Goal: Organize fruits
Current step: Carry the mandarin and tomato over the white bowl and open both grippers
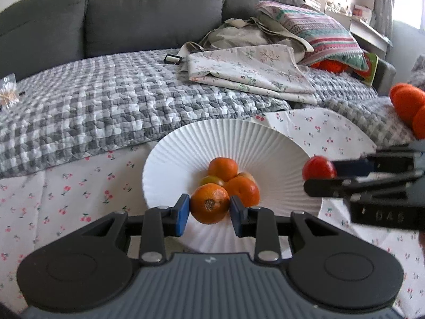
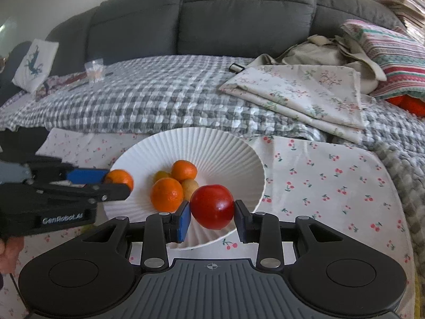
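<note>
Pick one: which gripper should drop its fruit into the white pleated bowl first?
Left, probably. The left gripper holds its orange tangerine over the white pleated bowl, beside the fruit pile. The right gripper holds the red apple nearer the rim.

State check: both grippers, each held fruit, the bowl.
left gripper: shut on tangerine
tangerine: held over bowl's near edge
right gripper: shut on red fruit
red fruit: held above bowl's near rim
white ribbed bowl: upright, several citrus fruits piled inside
</note>
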The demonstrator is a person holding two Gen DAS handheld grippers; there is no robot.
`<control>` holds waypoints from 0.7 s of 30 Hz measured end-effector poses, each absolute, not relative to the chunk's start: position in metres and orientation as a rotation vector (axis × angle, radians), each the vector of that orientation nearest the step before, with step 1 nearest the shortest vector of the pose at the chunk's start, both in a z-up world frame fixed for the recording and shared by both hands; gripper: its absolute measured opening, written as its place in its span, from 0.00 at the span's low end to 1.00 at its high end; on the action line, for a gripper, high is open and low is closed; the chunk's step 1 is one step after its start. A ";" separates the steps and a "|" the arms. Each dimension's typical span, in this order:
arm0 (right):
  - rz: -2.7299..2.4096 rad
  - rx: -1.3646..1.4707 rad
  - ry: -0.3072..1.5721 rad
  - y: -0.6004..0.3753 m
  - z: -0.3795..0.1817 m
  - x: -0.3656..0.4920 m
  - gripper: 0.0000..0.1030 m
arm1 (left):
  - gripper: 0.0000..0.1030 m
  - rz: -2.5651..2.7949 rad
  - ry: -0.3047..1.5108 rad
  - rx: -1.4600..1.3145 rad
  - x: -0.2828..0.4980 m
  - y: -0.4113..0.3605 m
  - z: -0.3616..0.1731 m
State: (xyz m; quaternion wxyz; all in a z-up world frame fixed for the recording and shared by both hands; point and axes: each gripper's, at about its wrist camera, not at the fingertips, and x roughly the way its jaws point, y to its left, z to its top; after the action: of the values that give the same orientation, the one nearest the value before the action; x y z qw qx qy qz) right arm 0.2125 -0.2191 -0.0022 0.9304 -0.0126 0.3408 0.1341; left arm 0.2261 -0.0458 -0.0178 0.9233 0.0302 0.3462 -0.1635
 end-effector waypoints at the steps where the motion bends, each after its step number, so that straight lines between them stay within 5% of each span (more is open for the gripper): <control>1: 0.278 -0.034 0.700 -0.217 -0.004 0.215 0.33 | 0.30 -0.342 0.713 0.053 0.229 -0.045 -0.018; 21: 0.309 -0.100 0.735 -0.209 -0.027 0.246 0.33 | 0.32 -0.373 0.708 0.029 0.244 -0.043 -0.035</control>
State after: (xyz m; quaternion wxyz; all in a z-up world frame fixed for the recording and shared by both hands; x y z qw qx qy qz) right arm 0.2457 -0.2088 -0.0265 0.9204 -0.0484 0.3577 0.1505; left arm 0.2437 -0.0433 -0.0351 0.9210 0.0140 0.3445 -0.1816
